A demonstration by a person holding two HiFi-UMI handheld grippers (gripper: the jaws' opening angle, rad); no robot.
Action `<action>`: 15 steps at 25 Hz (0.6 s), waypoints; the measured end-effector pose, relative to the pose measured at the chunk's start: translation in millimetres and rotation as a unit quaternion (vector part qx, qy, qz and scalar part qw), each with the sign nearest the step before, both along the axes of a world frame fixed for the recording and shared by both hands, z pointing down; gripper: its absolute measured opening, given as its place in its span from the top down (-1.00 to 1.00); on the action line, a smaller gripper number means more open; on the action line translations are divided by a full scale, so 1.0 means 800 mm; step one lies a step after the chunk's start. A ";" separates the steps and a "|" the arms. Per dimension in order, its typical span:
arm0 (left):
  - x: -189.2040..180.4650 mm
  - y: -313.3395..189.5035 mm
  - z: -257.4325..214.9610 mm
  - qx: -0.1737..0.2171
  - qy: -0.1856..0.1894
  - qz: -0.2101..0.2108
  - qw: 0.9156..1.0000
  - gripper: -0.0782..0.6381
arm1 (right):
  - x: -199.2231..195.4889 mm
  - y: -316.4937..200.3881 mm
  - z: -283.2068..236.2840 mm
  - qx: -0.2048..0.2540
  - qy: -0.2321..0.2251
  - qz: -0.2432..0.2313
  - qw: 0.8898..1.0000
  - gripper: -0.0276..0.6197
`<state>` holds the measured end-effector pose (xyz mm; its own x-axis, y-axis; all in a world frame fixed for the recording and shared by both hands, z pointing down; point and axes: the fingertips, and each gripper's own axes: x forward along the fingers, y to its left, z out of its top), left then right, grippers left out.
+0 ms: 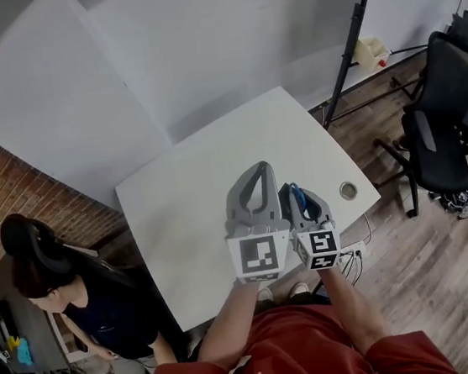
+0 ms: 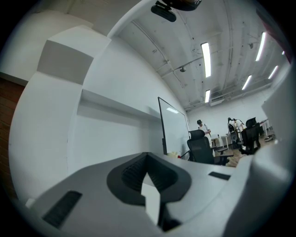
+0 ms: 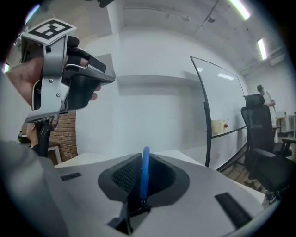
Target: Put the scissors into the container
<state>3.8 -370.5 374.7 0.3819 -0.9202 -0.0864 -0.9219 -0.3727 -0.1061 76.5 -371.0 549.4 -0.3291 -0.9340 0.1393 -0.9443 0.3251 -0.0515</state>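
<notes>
The carrying step is judged to be in hand. The scissors (image 3: 145,176) are clamped edge-on in the right gripper (image 1: 301,192), above the near edge of the white table (image 1: 201,194); only a slim blue handle loop is shown. Beside it, the left gripper (image 2: 148,159) is closed on a pale strip (image 2: 151,203), possibly the container's wall. Next, the scissors must be aligned over an opening and released.

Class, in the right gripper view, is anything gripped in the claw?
Yes, the right claw is shut on the scissors, their blue handle upright between its pads.
</notes>
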 end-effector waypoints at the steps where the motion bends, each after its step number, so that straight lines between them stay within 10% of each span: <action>1: 0.000 0.000 0.002 -0.002 0.001 0.000 1.000 0.75 | 0.000 0.000 0.001 0.000 0.002 0.002 1.000 0.73; 15: -0.003 0.007 0.016 0.000 -0.016 0.000 1.000 0.75 | -0.008 0.008 0.034 -0.036 0.031 0.002 0.999 0.73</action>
